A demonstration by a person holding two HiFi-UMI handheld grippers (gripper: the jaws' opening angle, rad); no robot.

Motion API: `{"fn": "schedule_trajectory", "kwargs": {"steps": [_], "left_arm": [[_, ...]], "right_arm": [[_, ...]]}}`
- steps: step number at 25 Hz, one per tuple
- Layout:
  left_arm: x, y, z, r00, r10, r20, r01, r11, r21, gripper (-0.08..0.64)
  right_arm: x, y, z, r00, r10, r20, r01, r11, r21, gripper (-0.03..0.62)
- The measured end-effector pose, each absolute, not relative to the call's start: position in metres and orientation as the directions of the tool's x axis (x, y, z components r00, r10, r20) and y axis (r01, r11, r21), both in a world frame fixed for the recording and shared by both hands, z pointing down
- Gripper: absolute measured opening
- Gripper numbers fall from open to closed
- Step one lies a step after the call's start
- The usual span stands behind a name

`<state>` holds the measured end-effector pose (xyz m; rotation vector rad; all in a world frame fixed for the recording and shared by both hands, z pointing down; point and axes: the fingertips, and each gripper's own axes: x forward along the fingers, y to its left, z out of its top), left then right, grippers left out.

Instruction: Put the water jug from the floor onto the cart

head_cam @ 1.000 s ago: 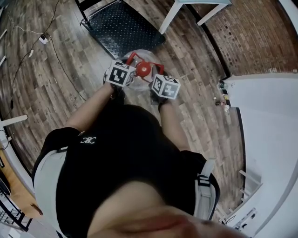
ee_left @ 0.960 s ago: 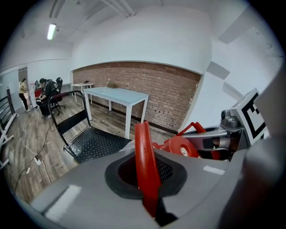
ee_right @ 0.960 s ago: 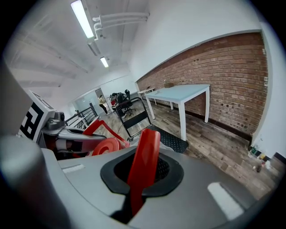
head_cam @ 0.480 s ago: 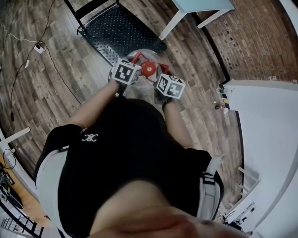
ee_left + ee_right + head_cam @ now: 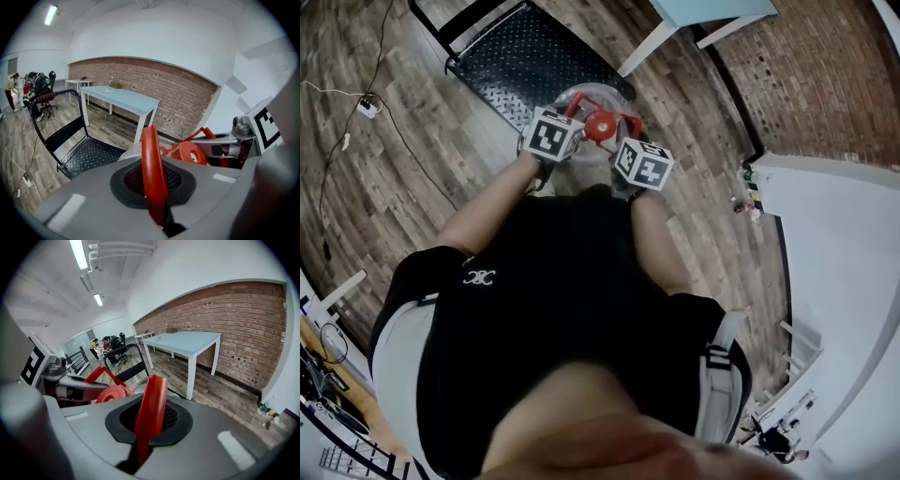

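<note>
The clear water jug (image 5: 581,101) with a red cap (image 5: 601,125) and red carrying handle hangs above the wooden floor, held from both sides. My left gripper (image 5: 153,190) is shut on one red handle bar (image 5: 151,159); its marker cube (image 5: 550,134) shows in the head view. My right gripper (image 5: 146,430) is shut on the other bar (image 5: 152,401), under its cube (image 5: 641,164). The cap (image 5: 190,152) sits between the two grippers. The black cart (image 5: 534,56) with a studded deck lies just beyond the jug. The jug's body is mostly hidden by the grippers.
A light blue table (image 5: 703,14) with white legs stands past the cart, near a brick wall (image 5: 806,75). A white wall (image 5: 834,262) runs along the right. Cables and a plug (image 5: 366,108) lie on the floor at left. People sit far off (image 5: 35,86).
Both grippers have carried the jug up the picture toward the cart, whose near edge now lies beside the jug. Both grips are unchanged.
</note>
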<state>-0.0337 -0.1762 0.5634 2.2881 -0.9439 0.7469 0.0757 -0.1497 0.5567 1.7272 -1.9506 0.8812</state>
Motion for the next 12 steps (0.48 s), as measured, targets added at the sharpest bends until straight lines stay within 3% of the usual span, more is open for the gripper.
{"fn": "schedule_trajectory", "kwargs": {"steps": [12], "left_arm": [[-0.027, -0.229, 0.589, 0.541, -0.468, 0.698, -0.796, -0.554, 0.245, 0.0]], "right_arm": [[0.088, -0.208, 0.576, -0.187, -0.712, 0.676, -0.98, 0.085, -0.181, 0.021]]}}
